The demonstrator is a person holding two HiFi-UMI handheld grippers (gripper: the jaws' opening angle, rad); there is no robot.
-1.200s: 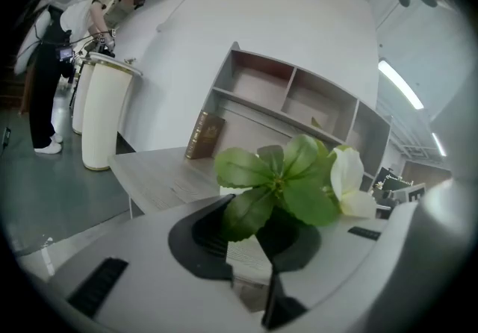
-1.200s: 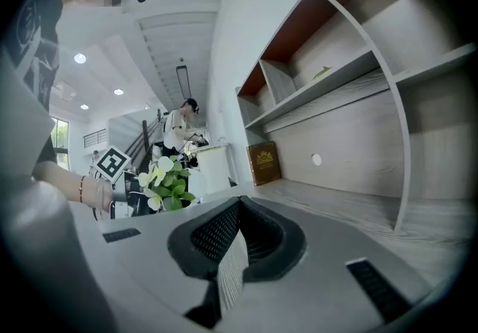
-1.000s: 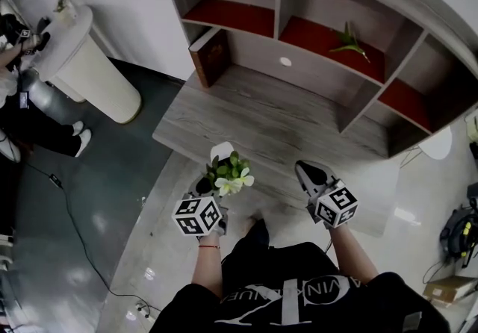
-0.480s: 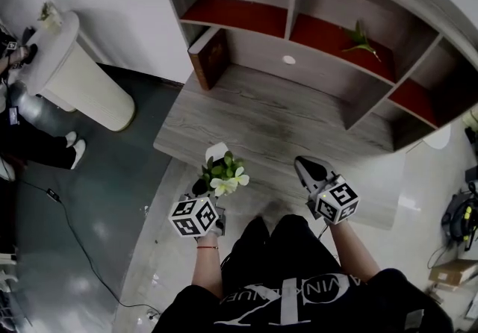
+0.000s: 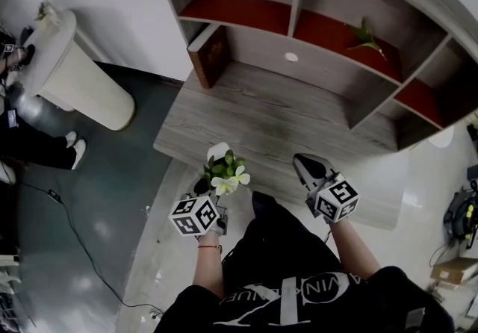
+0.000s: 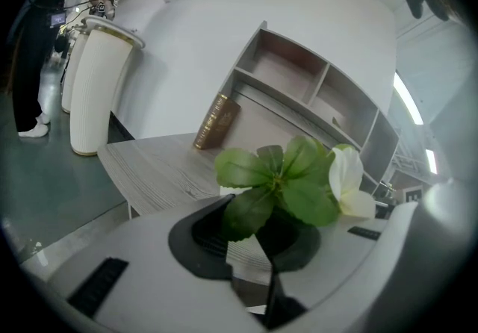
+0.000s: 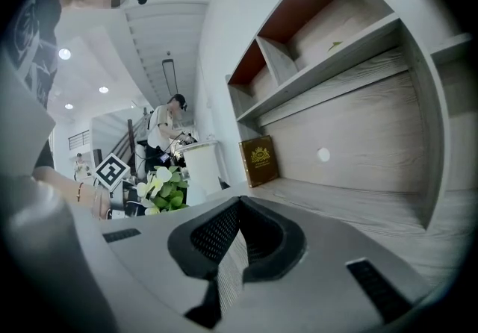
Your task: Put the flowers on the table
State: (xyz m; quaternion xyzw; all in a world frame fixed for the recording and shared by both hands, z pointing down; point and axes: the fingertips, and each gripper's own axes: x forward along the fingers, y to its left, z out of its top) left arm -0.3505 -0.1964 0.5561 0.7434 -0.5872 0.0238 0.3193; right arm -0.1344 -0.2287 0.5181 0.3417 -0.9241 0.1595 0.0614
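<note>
Green leafy flowers with white blooms, clamped in left tongs.

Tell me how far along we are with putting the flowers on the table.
Done: the flowers are picked up, clamped in the left gripper. In hand: they are held at the near edge of the table. Left: set them on the wood and open the jaws. The right gripper is shut and empty.

Partly legible white lettering "VIN" on the black shirt
</note>
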